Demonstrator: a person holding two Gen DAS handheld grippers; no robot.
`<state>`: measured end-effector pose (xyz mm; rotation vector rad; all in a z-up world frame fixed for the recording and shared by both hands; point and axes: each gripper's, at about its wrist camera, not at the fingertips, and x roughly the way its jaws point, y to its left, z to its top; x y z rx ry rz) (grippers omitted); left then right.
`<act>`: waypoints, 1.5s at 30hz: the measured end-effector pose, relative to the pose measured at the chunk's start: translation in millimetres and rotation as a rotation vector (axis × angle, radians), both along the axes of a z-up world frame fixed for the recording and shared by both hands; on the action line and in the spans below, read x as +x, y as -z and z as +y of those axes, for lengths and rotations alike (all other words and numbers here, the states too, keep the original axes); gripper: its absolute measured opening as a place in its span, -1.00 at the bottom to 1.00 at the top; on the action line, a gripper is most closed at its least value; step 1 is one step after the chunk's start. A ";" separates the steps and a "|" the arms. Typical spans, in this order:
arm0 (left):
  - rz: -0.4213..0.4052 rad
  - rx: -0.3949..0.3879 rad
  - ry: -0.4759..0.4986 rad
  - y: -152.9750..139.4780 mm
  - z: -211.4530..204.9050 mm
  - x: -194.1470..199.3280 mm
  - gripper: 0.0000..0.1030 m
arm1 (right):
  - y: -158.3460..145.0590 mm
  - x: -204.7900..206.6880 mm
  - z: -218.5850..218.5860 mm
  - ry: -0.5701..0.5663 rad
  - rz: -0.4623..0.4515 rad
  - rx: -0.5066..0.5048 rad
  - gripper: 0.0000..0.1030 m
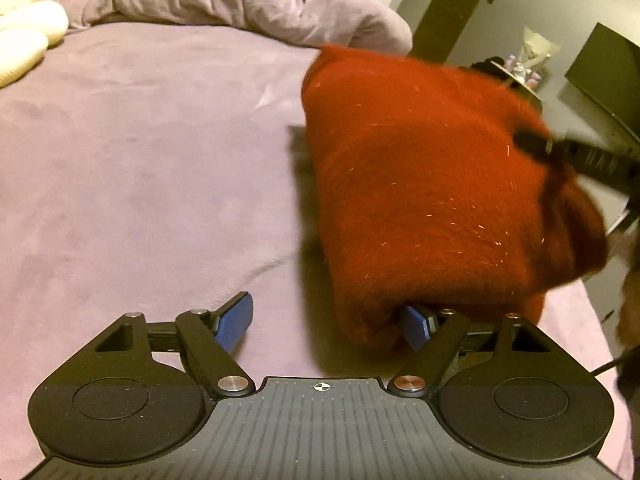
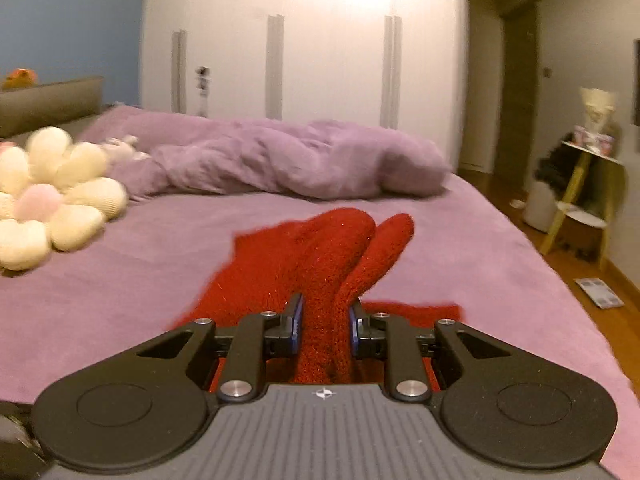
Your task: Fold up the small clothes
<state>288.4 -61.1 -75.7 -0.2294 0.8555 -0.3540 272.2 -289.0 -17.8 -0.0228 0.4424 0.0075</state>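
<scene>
a wide bed (image 2: 120,280) under a purple sheet fills the room's middle, with a rumpled purple duvet (image 2: 300,160) heaped at its far end. a cream flower-shaped cushion (image 2: 52,200) lies at the left. behind stands a white wardrobe (image 2: 320,60) with long handles, brightly lit at the top. a blue wall (image 2: 72,20) lies to the left, and a wooden floor (image 2: 560,272) and a yellow-legged shelf (image 2: 580,196) to the right.

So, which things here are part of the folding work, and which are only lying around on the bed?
Part of the job:
- red knitted garment
- right gripper, shut on a bunched part of it
- left gripper, open, one finger under the garment's edge

Only lying about:
- purple duvet, crumpled
- flower-shaped cushion
- yellow shelf beside the bed
</scene>
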 end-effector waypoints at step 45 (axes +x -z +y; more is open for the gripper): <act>-0.014 0.160 -0.045 -40.6 -6.9 11.7 0.70 | 46.8 12.1 -36.7 0.042 0.090 0.037 -0.66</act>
